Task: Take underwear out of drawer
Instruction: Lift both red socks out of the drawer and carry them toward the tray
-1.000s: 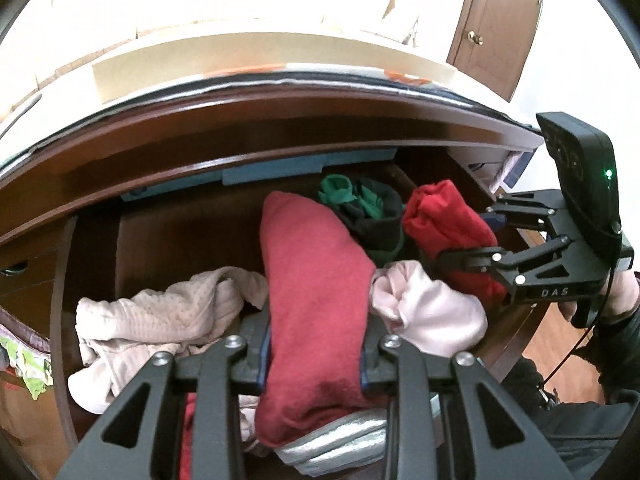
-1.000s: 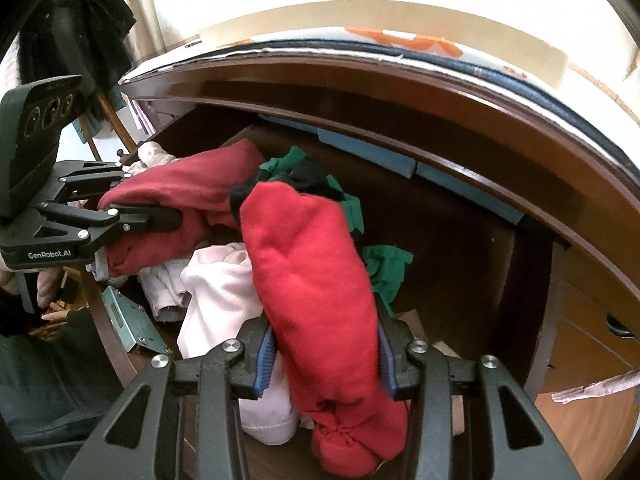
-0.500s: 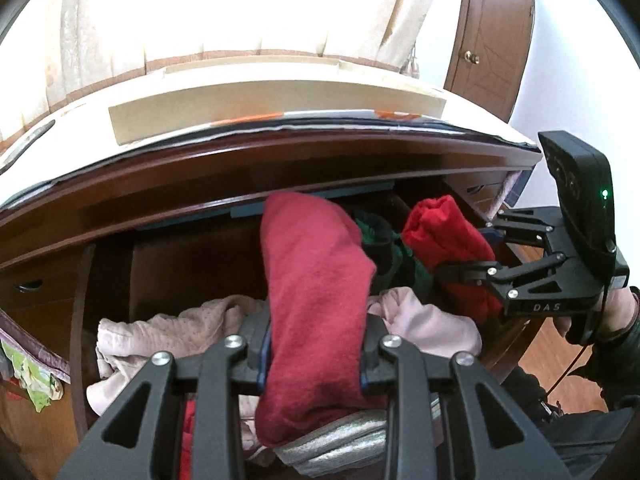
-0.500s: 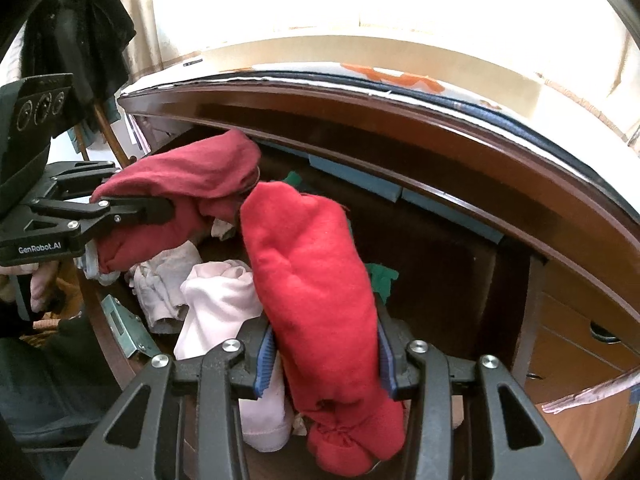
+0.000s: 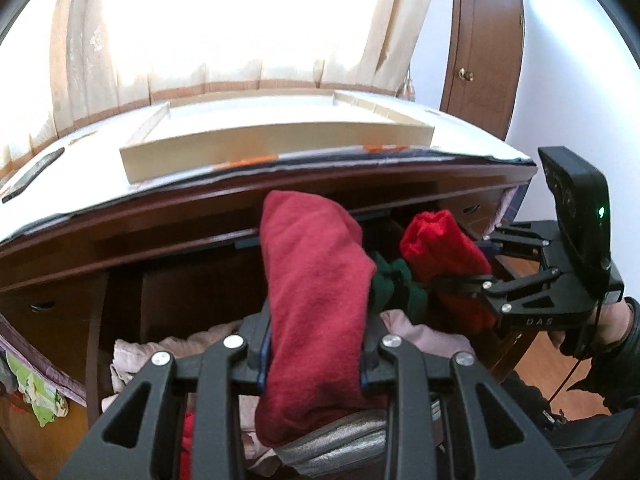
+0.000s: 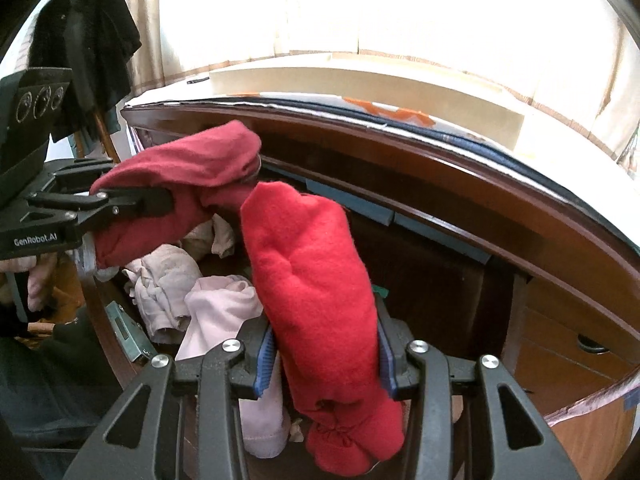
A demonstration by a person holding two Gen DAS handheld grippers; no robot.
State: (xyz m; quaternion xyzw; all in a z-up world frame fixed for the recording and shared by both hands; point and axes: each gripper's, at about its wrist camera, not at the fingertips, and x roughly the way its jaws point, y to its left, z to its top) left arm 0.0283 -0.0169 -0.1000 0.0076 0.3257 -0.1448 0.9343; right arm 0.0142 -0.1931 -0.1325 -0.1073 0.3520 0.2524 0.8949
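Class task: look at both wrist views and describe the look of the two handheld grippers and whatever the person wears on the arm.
Both are black plastic with angular, cut-out fingers, silver screws and blue pads. The right gripper carries a black camera box with a green light, "DAS" lettering and a thin black cable; a dark sleeve covers the arm behind it. The left gripper has a three-lens box and reads "GenRobot.AI".

Two grippers, left gripper [image 5: 316, 364] and right gripper [image 6: 326, 354], two red garments, one drawer [image 6: 440, 280].

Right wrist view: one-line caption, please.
Right gripper lifts a bright red garment above the open drawer; left gripper holds another.
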